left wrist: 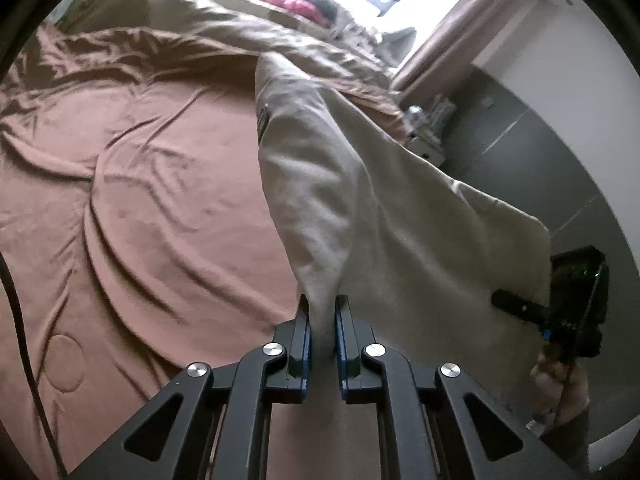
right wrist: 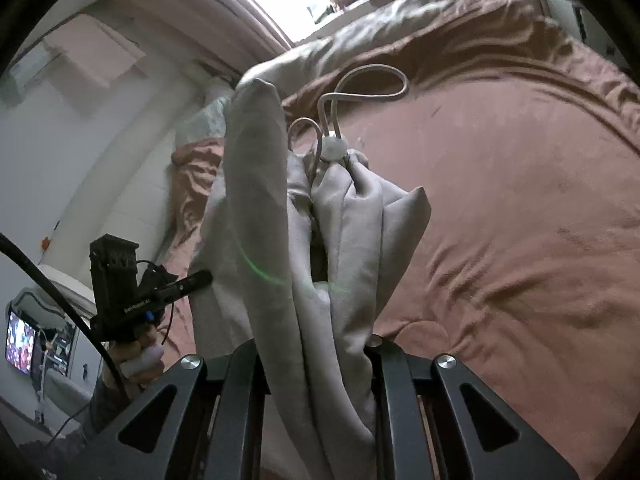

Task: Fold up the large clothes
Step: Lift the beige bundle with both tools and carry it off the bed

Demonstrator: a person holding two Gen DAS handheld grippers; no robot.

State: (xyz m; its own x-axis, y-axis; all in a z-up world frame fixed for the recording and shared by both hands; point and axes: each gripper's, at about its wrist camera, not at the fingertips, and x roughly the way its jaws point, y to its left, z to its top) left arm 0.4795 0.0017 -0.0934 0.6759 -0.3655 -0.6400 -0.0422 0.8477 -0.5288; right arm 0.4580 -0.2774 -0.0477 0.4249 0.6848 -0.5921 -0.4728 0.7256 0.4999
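Observation:
A large light grey garment [left wrist: 360, 200] hangs lifted above the bed. My left gripper [left wrist: 322, 320] is shut on a bunched edge of it, the cloth pinched between the blue pads. In the right wrist view the same garment [right wrist: 320, 240] drapes thickly over my right gripper [right wrist: 320, 352], hiding the fingertips; its drawstring with a white toggle [right wrist: 334, 150] loops above the cloth. The right gripper appears shut on the cloth. Each view shows the other hand-held gripper: the right one in the left wrist view [left wrist: 576, 304], the left one in the right wrist view [right wrist: 132, 292].
A bed with a wrinkled brown quilt [left wrist: 140, 200] fills the space under the garment. Pink and dark items [left wrist: 296, 4] lie at the far end by a bright window. A curtain [left wrist: 460, 28], grey floor [left wrist: 540, 152] and a lit screen [right wrist: 18, 340] flank the bed.

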